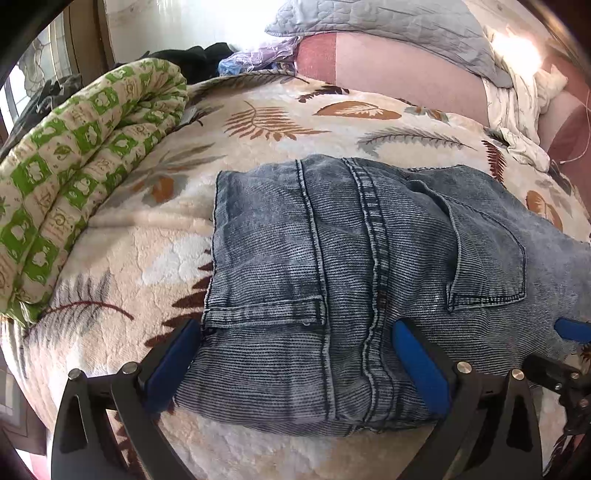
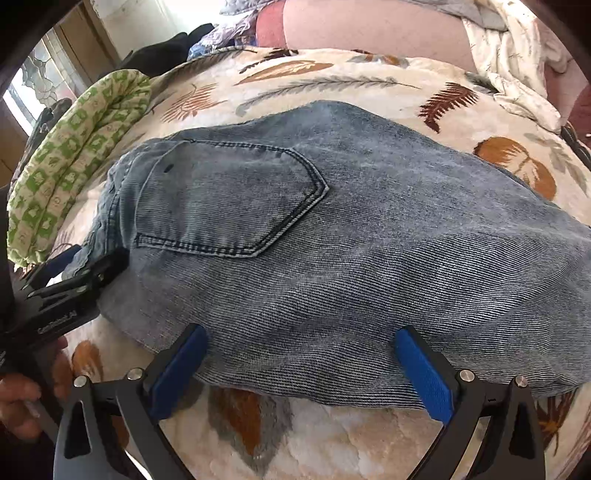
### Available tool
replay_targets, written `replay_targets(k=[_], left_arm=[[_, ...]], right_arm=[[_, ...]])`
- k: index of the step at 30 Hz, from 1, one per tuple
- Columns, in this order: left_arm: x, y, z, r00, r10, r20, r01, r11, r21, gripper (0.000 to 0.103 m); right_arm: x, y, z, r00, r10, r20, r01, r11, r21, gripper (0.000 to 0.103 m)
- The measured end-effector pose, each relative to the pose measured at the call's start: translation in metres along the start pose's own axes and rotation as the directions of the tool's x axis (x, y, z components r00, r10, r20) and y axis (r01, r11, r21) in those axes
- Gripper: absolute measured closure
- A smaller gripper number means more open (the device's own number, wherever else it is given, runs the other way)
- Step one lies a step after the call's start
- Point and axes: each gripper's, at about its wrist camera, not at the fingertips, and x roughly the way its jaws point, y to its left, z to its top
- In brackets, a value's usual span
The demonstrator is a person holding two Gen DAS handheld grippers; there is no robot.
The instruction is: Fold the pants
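Folded blue jeans lie on a cream leaf-print blanket that covers a bed. In the left wrist view my left gripper is open wide, its blue pads on either side of the jeans' near left end, by the centre seam and a back pocket. In the right wrist view the jeans show a back pocket, and my right gripper is open wide over their near edge. Neither gripper pinches any cloth. The left gripper also shows at the jeans' left end, and the right gripper's blue pad pokes in from the right.
A rolled green-and-cream quilt lies along the blanket's left side. At the back are a grey pillow, dark clothes and a crumpled white cloth. A hand holds the left gripper's handle.
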Motion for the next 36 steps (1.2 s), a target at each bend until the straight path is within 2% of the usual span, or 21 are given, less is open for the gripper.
replay_targets(k=[3, 6, 10, 13, 17, 22, 25, 30, 36], left_arm=[[-0.010, 0.000, 0.003, 0.998, 0.025, 0.056, -0.026, 1.000, 0.011, 0.000], [-0.020, -0.005, 0.006, 0.993, 0.036, 0.113, -0.040, 0.999, 0.033, 0.000], [-0.031, -0.021, 0.005, 0.985, -0.045, 0.165, 0.029, 0.995, 0.094, 0.000], [-0.041, -0.038, 0.001, 0.973, -0.107, 0.204, 0.071, 0.981, 0.179, 0.000], [-0.048, -0.055, -0.002, 0.961, -0.170, 0.218, 0.113, 0.961, 0.252, 0.000], [-0.050, -0.065, -0.002, 0.940, -0.281, 0.196, 0.222, 0.935, 0.276, 0.000], [-0.044, -0.068, -0.001, 0.941, -0.287, 0.178, 0.235, 0.936, 0.264, 0.000], [-0.033, -0.065, 0.003, 0.952, -0.271, 0.143, 0.237, 0.947, 0.219, 0.000], [-0.027, -0.060, 0.004, 0.963, -0.231, 0.141, 0.203, 0.962, 0.185, 0.000]], right_arm=[[-0.008, -0.002, 0.003, 1.000, 0.018, -0.005, -0.018, 1.000, 0.006, 0.000], [-0.028, -0.006, 0.016, 0.998, 0.008, 0.057, -0.007, 1.000, -0.014, 0.000], [-0.049, -0.013, 0.049, 0.993, 0.021, 0.112, -0.020, 1.000, -0.012, 0.000], [-0.051, -0.015, 0.079, 0.990, 0.039, 0.132, -0.039, 0.999, -0.007, 0.000], [-0.037, -0.020, 0.123, 0.983, 0.123, 0.135, -0.125, 0.992, 0.008, 0.000], [-0.004, -0.027, 0.163, 0.971, 0.224, 0.079, -0.228, 0.973, 0.046, 0.000], [0.017, -0.032, 0.183, 0.968, 0.248, 0.041, -0.251, 0.966, 0.068, 0.002], [0.047, -0.036, 0.205, 0.959, 0.280, -0.035, -0.276, 0.957, 0.093, 0.014], [0.068, -0.033, 0.214, 0.966, 0.241, -0.099, -0.235, 0.970, 0.069, 0.027]])
